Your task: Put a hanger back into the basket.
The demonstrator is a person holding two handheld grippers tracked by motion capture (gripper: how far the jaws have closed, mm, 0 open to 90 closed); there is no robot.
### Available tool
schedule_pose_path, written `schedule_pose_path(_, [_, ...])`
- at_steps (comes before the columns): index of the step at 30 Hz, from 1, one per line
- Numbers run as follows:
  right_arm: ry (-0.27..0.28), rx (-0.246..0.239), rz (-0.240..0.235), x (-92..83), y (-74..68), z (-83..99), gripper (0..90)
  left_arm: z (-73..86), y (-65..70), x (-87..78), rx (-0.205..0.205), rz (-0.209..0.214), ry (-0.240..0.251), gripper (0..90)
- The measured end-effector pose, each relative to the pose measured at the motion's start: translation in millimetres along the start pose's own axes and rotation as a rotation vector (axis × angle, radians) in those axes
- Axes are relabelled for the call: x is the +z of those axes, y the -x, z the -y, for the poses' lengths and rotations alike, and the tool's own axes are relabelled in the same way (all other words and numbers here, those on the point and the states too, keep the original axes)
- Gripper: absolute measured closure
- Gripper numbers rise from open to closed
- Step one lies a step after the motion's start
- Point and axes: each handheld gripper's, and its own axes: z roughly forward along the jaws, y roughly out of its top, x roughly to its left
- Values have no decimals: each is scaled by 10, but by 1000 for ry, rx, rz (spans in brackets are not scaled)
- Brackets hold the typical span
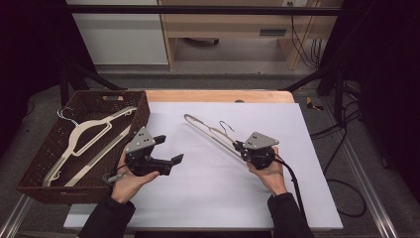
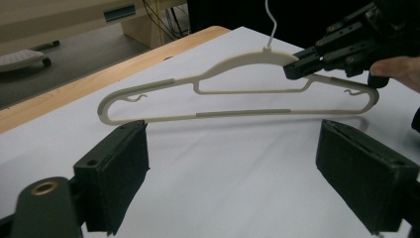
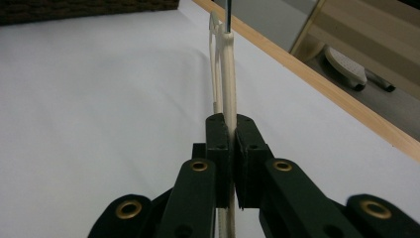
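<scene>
Clamped tight on one shoulder of a cream plastic hanger (image 1: 210, 130), the right gripper (image 1: 241, 148) sat right of centre in the high view, holding the hanger up on edge above the white sheet (image 1: 208, 188) so that it slanted toward the upper left of the frame, its wire hook (image 1: 227, 126) sticking up near the middle. In the right gripper view the two black pads (image 3: 218, 144) pressed flat on the hanger's arm, with the bar running away from them edge-on. The left gripper (image 1: 168, 148) hung just left of centre, its jaws spread wide with nothing between them. In the left gripper view the held hanger (image 2: 237, 89) stood beyond those open jaws, apart from them, and the right gripper (image 2: 302, 64) bit on it at the upper right.

At the left edge of the high view stood a dark brown woven basket (image 1: 141, 111), partly over the table's side. Inside it lay a second cream hanger (image 1: 86, 136), flat on the bottom and slanting from lower left to upper right, its wire hook (image 1: 67, 115) toward the basket's far left corner. I could not make out anything else in the basket.
</scene>
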Motion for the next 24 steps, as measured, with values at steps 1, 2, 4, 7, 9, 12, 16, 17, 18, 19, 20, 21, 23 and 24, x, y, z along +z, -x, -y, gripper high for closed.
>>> schedule_pose_path(1, [8,3,-12,-25,-4,-13,870,17,8,1,1,8,2,120])
schedule_pose_path(2, [15,9,-28,-56,-11,-26,870,33,17,3,4,11,4,110])
schedule_pose_path(4, [29,13,-69,-112,-30,-60,870,56,31,21,17,11,0,106])
schedule_pose_path(7, [31,17,-131,-197,-80,-114,870,66,51,44,45,-13,-10,90])
schedule_pose_path(9, [32,20,-181,-245,-112,-140,870,80,60,51,49,-13,-15,90])
schedule_pose_path(12, [32,29,-255,-299,-173,-153,870,93,71,62,58,3,-22,93])
schedule_pose_path(16, [20,17,-328,-322,-266,-188,871,96,115,107,78,23,-34,136])
schedule_pose_path(17, [17,15,-347,-322,-284,-201,870,97,132,120,81,35,-39,152])
schedule_pose_path(18, [14,14,-362,-321,-304,-215,871,98,151,132,88,42,-44,163])
schedule_pose_path(19, [14,13,-381,-320,-325,-227,870,98,168,144,95,52,-48,182])
schedule_pose_path(20, [16,9,-401,-317,-346,-240,870,98,185,160,100,62,-51,200])
schedule_pose_path(21, [15,8,-421,-312,-368,-252,871,97,200,175,105,75,-56,217])
schedule_pose_path(23, [15,3,-458,-302,-417,-276,870,101,227,205,120,103,-74,253])
schedule_pose_path(24, [12,-1,-473,-298,-439,-289,870,104,238,219,120,118,-86,281])
